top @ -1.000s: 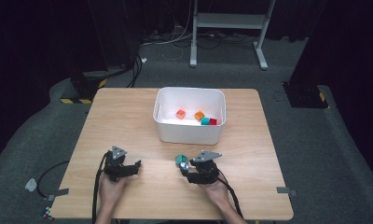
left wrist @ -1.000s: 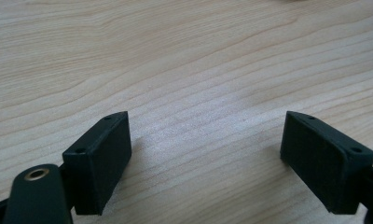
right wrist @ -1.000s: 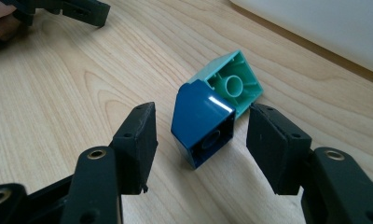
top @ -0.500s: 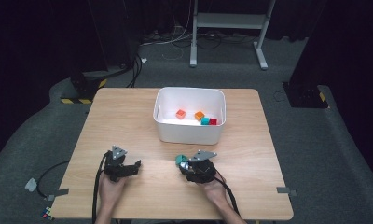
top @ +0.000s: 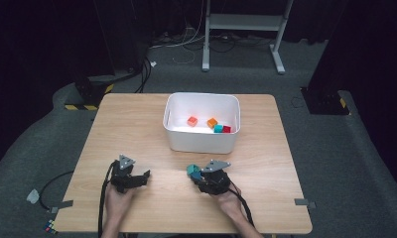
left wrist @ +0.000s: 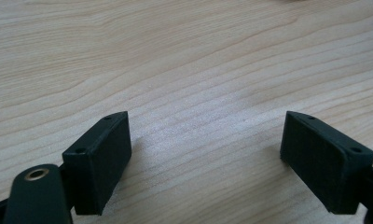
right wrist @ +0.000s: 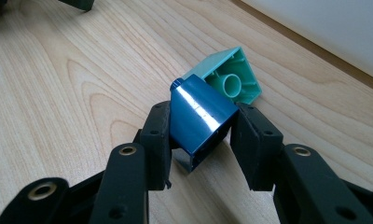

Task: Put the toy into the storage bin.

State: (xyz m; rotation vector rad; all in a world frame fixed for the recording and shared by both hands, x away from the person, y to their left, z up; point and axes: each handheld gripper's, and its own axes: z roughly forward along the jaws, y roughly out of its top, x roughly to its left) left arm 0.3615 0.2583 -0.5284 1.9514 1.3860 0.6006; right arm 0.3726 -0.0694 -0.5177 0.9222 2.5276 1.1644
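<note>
A dark blue brick sits tilted between the jaws of my right gripper. Those jaws have just been closing, and both pads now press its sides. Just beyond it on the wood a teal brick lies on its side, hollow underside facing me. In the high view the right gripper is at the front centre of the table, with the teal brick at its tip. My left gripper rests at the front left. It stands open over bare wood with nothing between its pads.
A white bin stands at the middle of the wooden table, beyond both grippers. It holds an orange-red brick, an orange one, a teal one and a red one. Cables trail off the front edge.
Both hands have kept their places. The right gripper's jaws look drawn in closer around the bricks at its tip.
</note>
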